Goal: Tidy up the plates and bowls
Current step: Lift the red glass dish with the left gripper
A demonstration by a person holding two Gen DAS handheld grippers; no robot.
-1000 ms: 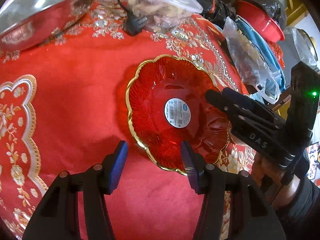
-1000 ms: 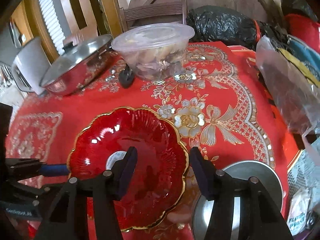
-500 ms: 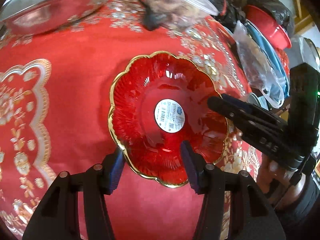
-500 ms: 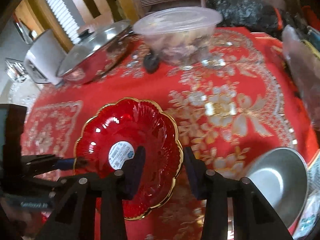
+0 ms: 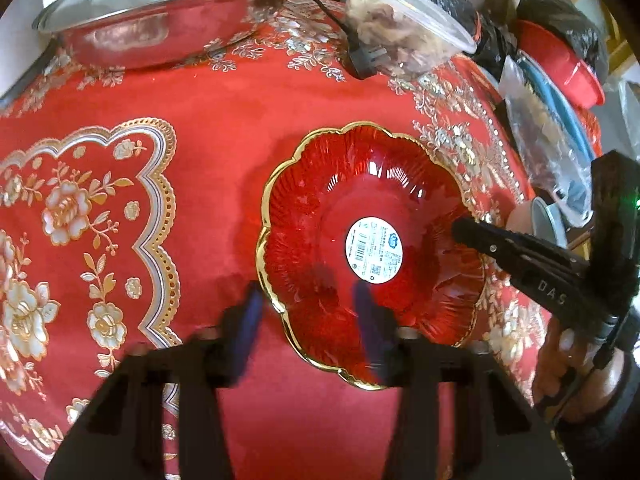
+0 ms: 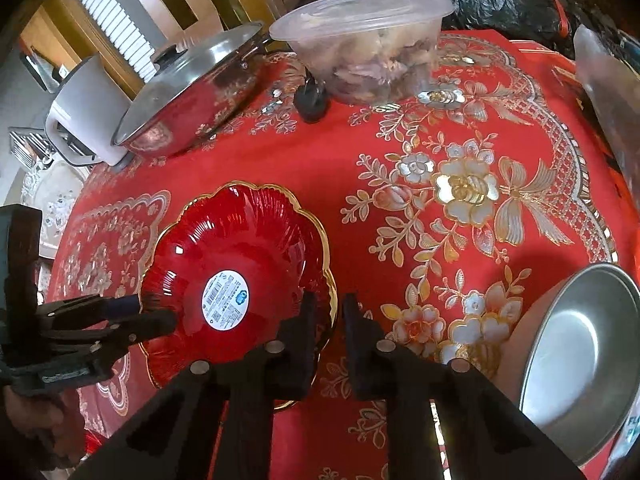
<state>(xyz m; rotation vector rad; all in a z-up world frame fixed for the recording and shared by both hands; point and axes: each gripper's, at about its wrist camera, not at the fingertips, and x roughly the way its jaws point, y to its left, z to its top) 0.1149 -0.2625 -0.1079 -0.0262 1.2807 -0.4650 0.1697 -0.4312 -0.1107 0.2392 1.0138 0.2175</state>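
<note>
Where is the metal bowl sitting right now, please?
In the right wrist view, the metal bowl sits at the lower right edge of the red tablecloth, right of the red plate.

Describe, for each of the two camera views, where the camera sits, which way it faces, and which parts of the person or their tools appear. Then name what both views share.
Left wrist: sits on the left gripper, looking forward and down at the red plate; the right gripper and a hand show at right.
Right wrist: sits on the right gripper, whose fingers straddle the plate's rim; the left gripper shows at left.
Shared: the plate, steel pot, plastic container, red tablecloth.
</note>
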